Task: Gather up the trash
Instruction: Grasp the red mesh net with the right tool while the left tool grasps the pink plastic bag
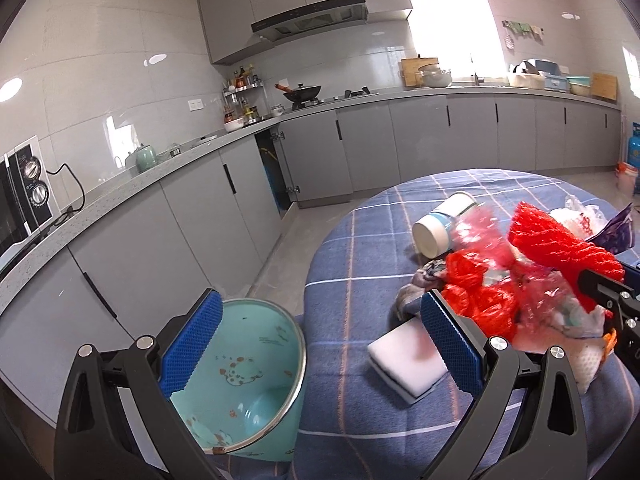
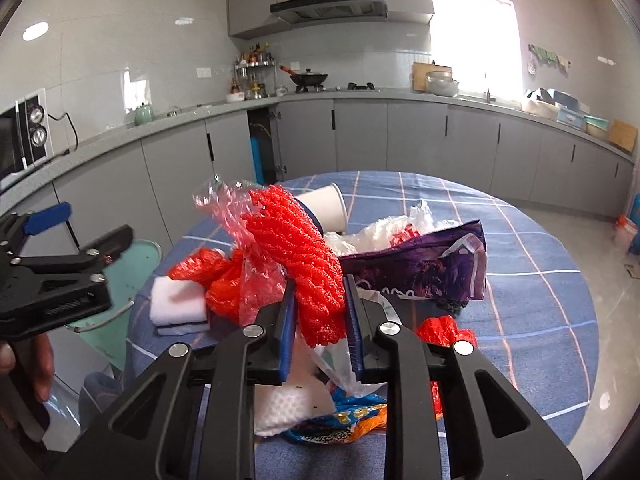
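Note:
My right gripper [image 2: 320, 304] is shut on a red foam net [image 2: 304, 256] and holds it above the round table with the blue checked cloth [image 2: 520, 280]; the net also shows in the left wrist view [image 1: 560, 244]. Thin red and clear plastic film [image 2: 240, 280] hangs beside it. My left gripper [image 1: 320, 344] is open and empty, over the table's left edge beside a teal trash bin [image 1: 240, 380]. On the table lie a paper cup [image 1: 440, 224], a white sponge block [image 1: 408, 364], a purple wrapper [image 2: 424, 268], white plastic bags [image 2: 384, 232] and an orange snack wrapper [image 2: 344, 424].
Grey kitchen cabinets and counter [image 1: 160, 184] run along the left and back walls. A microwave [image 1: 20, 196] stands at the far left. A blue gas cylinder [image 1: 634, 148] stands on the floor at the far right. Tiled floor [image 1: 288, 248] lies between table and cabinets.

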Demonstrator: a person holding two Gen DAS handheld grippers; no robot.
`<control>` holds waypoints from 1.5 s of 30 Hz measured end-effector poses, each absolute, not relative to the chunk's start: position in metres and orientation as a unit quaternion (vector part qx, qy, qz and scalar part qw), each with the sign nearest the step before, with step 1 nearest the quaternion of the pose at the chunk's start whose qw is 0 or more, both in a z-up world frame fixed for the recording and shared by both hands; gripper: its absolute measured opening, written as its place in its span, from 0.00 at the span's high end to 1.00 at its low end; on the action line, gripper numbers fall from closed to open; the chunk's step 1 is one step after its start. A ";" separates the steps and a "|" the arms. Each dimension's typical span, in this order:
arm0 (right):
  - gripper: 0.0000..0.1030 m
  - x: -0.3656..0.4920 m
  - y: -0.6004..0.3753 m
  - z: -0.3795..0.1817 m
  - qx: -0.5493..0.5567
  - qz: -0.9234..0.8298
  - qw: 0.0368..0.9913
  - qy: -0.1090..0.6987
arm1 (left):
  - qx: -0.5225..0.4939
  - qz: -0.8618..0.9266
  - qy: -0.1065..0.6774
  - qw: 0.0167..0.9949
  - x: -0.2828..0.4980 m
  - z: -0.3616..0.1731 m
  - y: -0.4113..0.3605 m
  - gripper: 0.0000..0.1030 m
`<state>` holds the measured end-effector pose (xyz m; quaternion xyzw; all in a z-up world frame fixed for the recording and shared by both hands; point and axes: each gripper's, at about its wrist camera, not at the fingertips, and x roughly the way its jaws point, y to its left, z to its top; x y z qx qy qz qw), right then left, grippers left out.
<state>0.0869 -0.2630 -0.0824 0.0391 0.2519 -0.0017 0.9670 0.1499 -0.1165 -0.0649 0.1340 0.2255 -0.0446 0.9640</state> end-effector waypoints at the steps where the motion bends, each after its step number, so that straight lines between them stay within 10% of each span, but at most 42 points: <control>1: 0.79 0.084 -0.264 -0.080 0.040 -0.004 0.968 0.246 | 0.135 -0.047 0.224 0.964 0.149 -0.064 -0.120 0.05; 23: 0.79 0.067 -0.302 -0.070 0.055 -0.068 0.975 0.203 | 0.137 -0.119 0.245 0.952 0.175 -0.081 -0.194 0.07; 29: 0.79 0.067 -0.298 -0.073 0.052 -0.064 0.976 0.203 | 0.119 -0.171 0.269 0.940 0.173 -0.085 -0.196 0.77; 45: 0.78 0.072 -0.269 -0.056 0.038 -0.034 0.980 0.194 | 0.084 -0.142 0.204 0.965 0.132 -0.041 -0.140 0.88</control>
